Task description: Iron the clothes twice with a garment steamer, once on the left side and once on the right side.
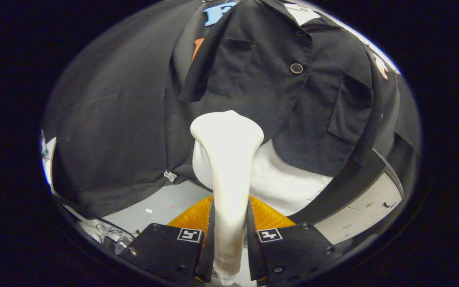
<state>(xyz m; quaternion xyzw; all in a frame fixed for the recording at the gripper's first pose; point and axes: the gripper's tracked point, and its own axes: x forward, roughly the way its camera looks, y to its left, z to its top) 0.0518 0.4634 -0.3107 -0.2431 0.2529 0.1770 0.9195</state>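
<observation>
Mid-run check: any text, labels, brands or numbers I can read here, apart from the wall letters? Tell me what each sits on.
None legible.
Shirt neck tag: no print can be made out.
Gripper, shut on the steamer: a square coded marker on each finger, pattern only, no words.
Steamer: no brand visible.

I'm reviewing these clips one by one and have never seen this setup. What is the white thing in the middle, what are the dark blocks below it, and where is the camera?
The camera rides on a hand-held two-finger tool and looks forward along its fingers, so the picture is rounded and bent. The two dark blocks are those fingers. They are shut on the handle of a white garment steamer, whose wide head points away from the camera. Just beyond the head hangs a dark jacket with buttons and chest pockets, over something white. The steamer head sits near the jacket's lower edge; I cannot tell whether it touches the cloth.
</observation>
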